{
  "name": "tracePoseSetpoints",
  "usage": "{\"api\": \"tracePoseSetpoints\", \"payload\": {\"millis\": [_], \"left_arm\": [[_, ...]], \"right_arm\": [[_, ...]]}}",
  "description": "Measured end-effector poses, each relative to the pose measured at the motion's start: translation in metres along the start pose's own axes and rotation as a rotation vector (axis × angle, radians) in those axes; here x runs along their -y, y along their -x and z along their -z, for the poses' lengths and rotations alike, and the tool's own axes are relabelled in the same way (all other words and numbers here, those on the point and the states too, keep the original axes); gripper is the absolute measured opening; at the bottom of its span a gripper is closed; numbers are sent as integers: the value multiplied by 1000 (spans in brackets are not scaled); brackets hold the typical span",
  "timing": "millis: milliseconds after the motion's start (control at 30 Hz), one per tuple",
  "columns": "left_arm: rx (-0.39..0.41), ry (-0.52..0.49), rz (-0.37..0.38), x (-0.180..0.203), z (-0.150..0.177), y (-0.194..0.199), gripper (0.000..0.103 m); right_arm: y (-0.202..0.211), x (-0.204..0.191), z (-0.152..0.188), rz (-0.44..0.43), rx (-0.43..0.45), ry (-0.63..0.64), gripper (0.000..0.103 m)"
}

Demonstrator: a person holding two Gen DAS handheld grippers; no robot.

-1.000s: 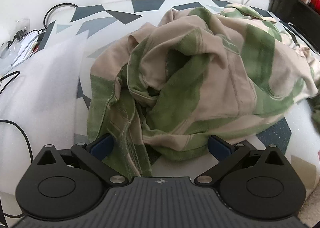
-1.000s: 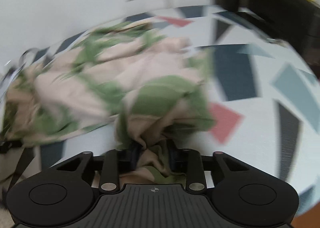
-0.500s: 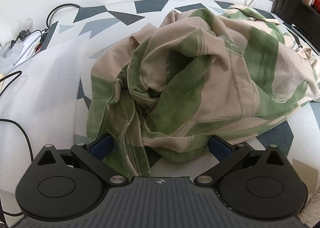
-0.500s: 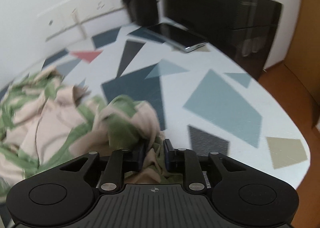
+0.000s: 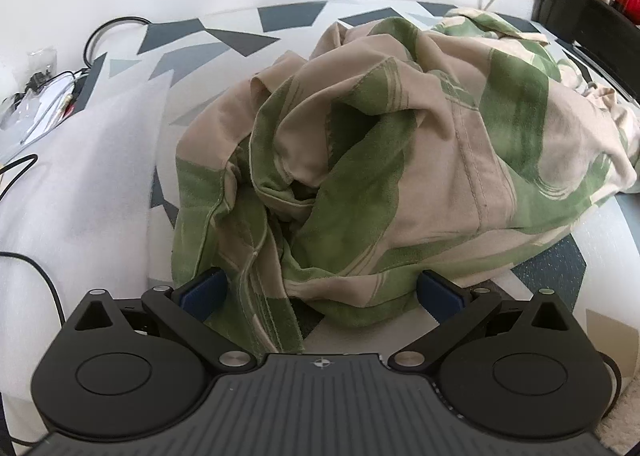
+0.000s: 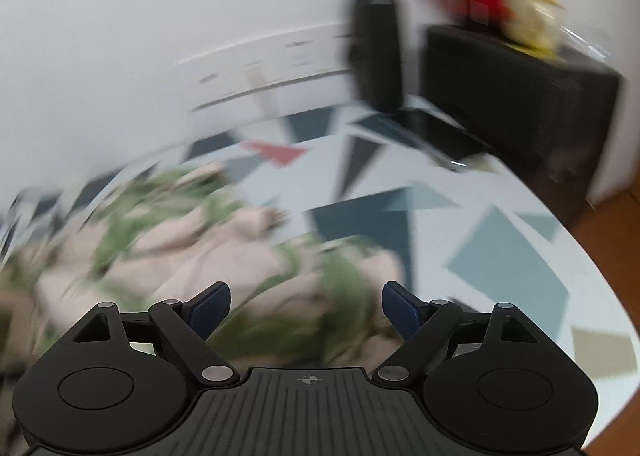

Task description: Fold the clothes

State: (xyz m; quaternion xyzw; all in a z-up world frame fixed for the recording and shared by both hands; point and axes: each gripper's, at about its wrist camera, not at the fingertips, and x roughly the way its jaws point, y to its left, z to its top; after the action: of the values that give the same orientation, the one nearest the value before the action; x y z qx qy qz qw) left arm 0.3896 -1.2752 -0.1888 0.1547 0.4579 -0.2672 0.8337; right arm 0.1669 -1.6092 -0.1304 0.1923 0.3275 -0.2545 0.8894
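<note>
Blue pads (image 6: 210, 306) of the right gripper (image 6: 306, 306) are seen spreading apart, their jaws opening over blurred cloth that neither pad presses. Wide too stands the left gripper (image 5: 320, 292), with a fold of the green-and-beige garment (image 5: 400, 160) lying loose between its fingers. From there the garment is heaped toward twelve and two o'clock on the patterned tabletop (image 5: 280, 20). A good fold would best be begun by finding a hem or corner and drawing it flat. Sleeves and collar cannot be made out; the right view is smeared.
</note>
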Motion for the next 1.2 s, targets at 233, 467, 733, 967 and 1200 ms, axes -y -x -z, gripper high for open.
{"api": "tracePoseSetpoints", "payload": {"millis": [233,467,733,967,1200], "left_arm": [[41,51,62,-15,19,18,103],[60,51,27,-30,43,35,103],[71,49,1,-33,44,34,103],[98,95,50,-42,38,34,39],[169,248,-4,-77,32,48,10]], "right_arm": [[-7,-60,26,-68,-79,309,80],[-37,-98,43,1,-74,492,80],[-55,-109,36,38,-79,498,23],[-21,-73,10,97,77,289,6],[-17,-36,2,173,64,117,5]]}}
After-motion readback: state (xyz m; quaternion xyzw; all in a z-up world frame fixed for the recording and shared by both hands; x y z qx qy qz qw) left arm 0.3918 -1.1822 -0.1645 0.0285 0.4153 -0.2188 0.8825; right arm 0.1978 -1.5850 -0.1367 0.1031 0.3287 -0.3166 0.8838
